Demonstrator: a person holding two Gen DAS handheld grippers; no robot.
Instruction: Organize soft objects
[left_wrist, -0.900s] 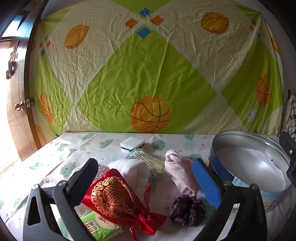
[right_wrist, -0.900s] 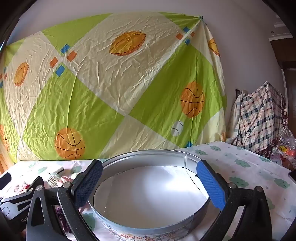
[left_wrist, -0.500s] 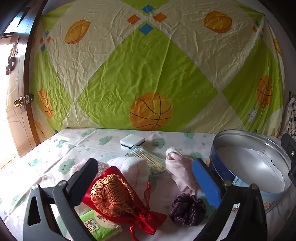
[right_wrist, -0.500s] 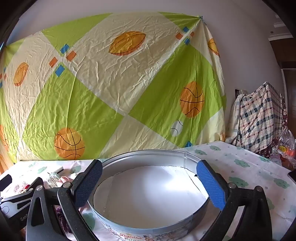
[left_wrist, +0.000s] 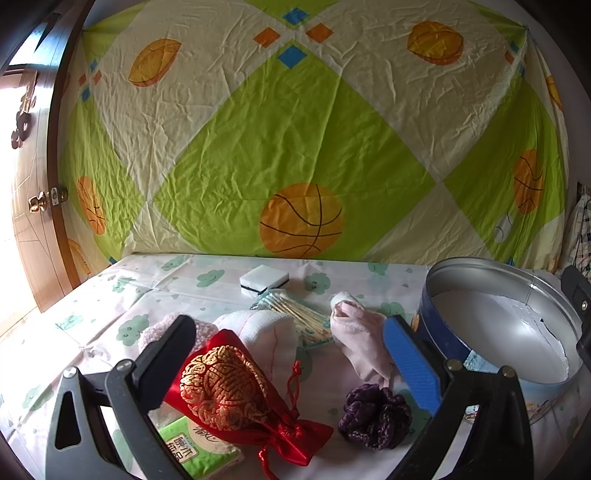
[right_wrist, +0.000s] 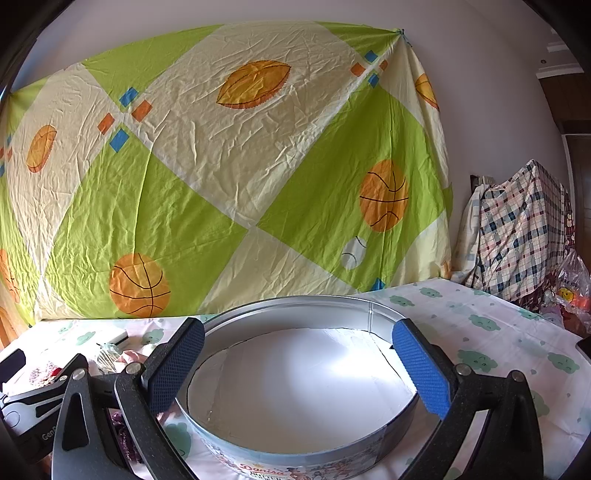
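Nearest, lower centre: left gripper (left_wrist: 288, 354) spread wide, empty, over red pouch (left_wrist: 236, 391); soft, slippery satin, best pinched mid-body. Beside it, purple scrunchie (left_wrist: 375, 415), light and squashy. Farther right, round tin (left_wrist: 498, 325) empty; right gripper (right_wrist: 297, 363) likewise agape.

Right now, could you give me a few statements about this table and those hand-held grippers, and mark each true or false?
1. The round tin is empty. True.
2. The left hand-held gripper clamps the red drawstring pouch. False: its jaws stand open, holding nothing.
3. The purple scrunchie lies inside the tin. False: it lies on the tablecloth beside it.
4. The right hand-held gripper is open. True.
5. A white sponge block lies behind the cotton swabs. True.
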